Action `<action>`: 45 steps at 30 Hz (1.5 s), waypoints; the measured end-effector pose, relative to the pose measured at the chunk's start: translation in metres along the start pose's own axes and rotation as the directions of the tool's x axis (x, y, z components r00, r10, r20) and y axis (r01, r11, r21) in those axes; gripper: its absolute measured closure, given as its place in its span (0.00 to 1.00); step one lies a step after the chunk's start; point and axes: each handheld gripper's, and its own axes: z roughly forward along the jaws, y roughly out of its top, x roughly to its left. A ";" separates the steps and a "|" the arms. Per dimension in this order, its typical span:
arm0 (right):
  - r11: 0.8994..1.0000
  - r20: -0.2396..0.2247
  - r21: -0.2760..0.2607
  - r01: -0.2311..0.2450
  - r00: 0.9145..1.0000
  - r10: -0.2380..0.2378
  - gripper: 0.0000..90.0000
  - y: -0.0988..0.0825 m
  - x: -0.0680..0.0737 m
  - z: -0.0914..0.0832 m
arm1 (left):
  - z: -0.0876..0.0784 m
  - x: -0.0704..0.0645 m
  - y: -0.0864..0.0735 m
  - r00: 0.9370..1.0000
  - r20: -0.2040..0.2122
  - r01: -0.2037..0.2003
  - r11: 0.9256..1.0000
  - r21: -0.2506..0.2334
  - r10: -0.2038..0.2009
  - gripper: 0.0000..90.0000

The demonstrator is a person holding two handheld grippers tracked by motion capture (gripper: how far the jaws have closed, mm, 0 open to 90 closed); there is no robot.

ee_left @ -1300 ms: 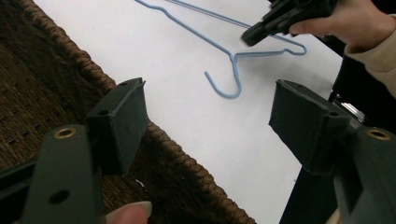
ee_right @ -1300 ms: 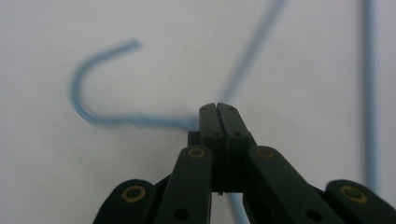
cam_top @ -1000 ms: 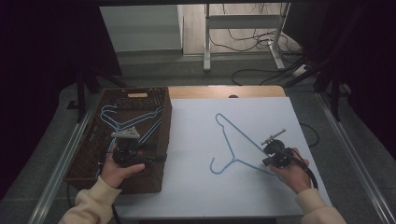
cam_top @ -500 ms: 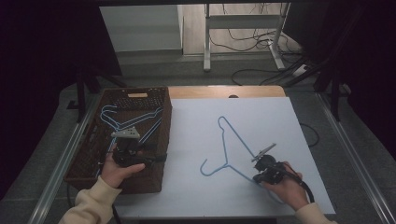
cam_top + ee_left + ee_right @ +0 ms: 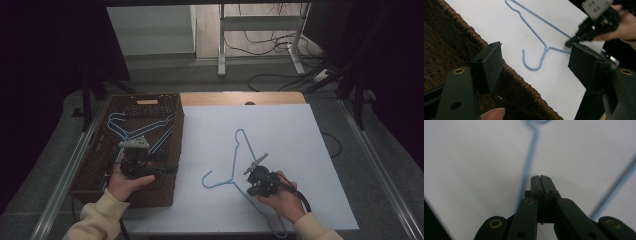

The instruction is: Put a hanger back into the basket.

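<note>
With my right tongs (image 5: 248, 186) clamped on the hanger (image 5: 235, 162) and left tongs (image 5: 172, 170) open, empty, the thin wire could slip out.

In the right gripper view, the blue wire hanger (image 5: 529, 157) was blurred, its hook cut off at the top edge, and whether wire was pinched between the closed jaws could not be told. In the high view, the hanger's lower end (image 5: 278, 231) was cut off at the bottom edge, and the hangers in the wicker basket (image 5: 95, 172) were partly hidden by the left gripper (image 5: 134, 156).
</note>
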 end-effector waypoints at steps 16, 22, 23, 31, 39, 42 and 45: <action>0.981 0.166 -0.111 -0.158 0.970 0.175 1.00 0.085 -0.089 0.030 | 0.000 0.002 -0.002 1.000 -0.001 0.005 1.000 0.003 -0.005 0.31; 0.970 0.237 -0.116 -0.216 0.942 0.238 1.00 0.083 -0.110 0.030 | 0.001 0.002 -0.002 1.000 -0.002 0.007 1.000 0.004 -0.007 0.31; 0.969 0.264 -0.107 -0.221 0.934 0.242 1.00 0.081 -0.113 0.029 | 0.001 0.002 -0.002 1.000 -0.002 0.006 1.000 0.005 -0.006 0.31; 0.926 0.326 -0.121 -0.357 0.867 0.377 1.00 0.031 -0.151 0.005 | 0.001 0.002 -0.002 1.000 -0.001 0.004 1.000 0.006 -0.004 0.31; 0.902 0.347 -0.128 -0.411 0.834 0.429 1.00 -0.023 -0.165 -0.020 | 0.004 0.000 0.000 1.000 0.000 -0.001 1.000 0.012 0.001 0.31; 0.909 0.312 -0.147 -0.391 0.853 0.418 1.00 -0.028 -0.155 -0.025 | 0.004 0.000 0.000 1.000 0.002 -0.002 1.000 0.011 0.002 0.31; 0.948 0.215 -0.136 -0.287 0.926 0.311 1.00 -0.032 -0.117 -0.031 | 0.003 0.001 0.000 1.000 0.002 0.001 1.000 0.009 -0.001 0.31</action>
